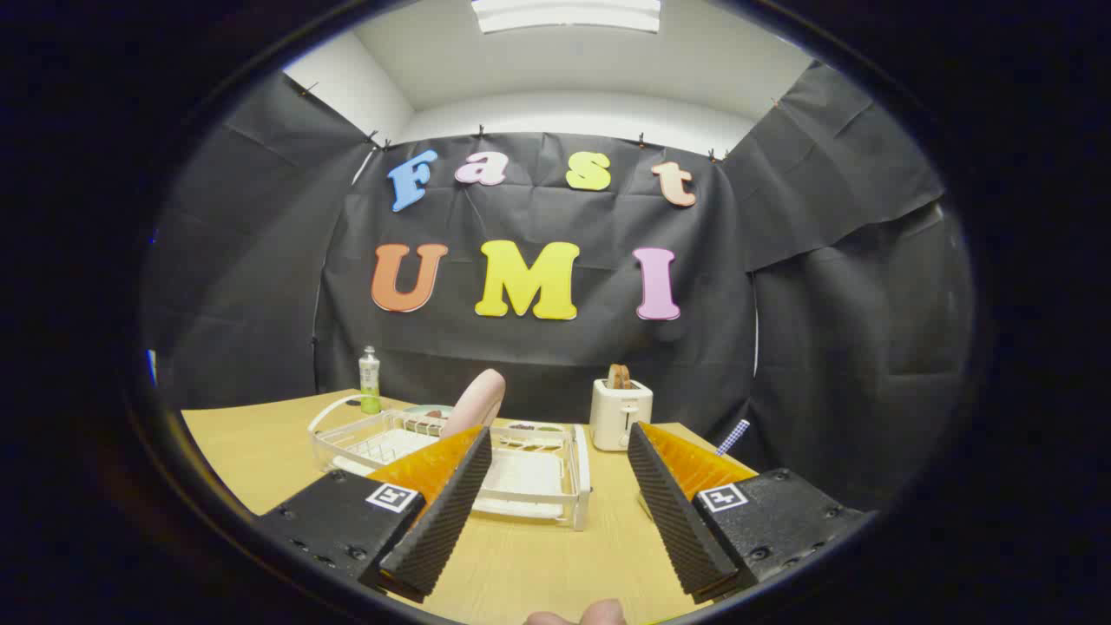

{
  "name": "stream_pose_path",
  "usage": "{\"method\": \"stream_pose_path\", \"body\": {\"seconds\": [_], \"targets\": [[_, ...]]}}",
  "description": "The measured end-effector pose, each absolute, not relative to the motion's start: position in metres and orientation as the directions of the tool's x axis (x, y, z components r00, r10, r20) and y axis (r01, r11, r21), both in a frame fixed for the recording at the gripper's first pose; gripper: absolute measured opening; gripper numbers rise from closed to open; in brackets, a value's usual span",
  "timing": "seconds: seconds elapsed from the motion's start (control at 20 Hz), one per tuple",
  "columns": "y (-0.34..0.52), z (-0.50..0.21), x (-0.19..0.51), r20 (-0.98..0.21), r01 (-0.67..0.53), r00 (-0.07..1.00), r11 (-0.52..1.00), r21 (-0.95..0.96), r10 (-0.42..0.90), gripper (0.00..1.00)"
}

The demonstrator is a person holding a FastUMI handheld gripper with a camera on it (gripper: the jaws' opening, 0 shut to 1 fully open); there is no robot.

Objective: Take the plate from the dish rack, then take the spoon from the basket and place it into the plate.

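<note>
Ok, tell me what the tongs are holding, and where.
Nothing. The tongs are open over the table, short of the dish rack.

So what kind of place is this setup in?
Probably a staged kitchen-style booth, not a real kitchen: a light wooden table ringed by black cloth walls carries a white wire dish rack, a white toaster and a small green bottle. The open gripper hovers before the rack.

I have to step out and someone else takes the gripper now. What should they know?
Gripper: open, holding nothing, above the table.
Dish rack: just ahead of the fingers, with the pink plate standing on edge in it.
Toaster stands beyond the rack; a bottle at the far side.
I can't make out the spoon or basket.
Done: nothing yet. Left: take the plate, then put the spoon on it.
</note>
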State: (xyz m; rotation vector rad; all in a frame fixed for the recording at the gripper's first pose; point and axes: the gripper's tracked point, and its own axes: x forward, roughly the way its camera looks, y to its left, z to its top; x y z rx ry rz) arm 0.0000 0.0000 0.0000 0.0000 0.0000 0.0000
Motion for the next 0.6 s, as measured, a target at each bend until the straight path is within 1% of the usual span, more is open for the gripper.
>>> {"method": "stream_pose_path", "body": {"seconds": [0.6], "targets": [[-0.008,-0.0037,0.0016,-0.016,0.028,0.999,1.0,0.013,-0.028,1.0]]}}
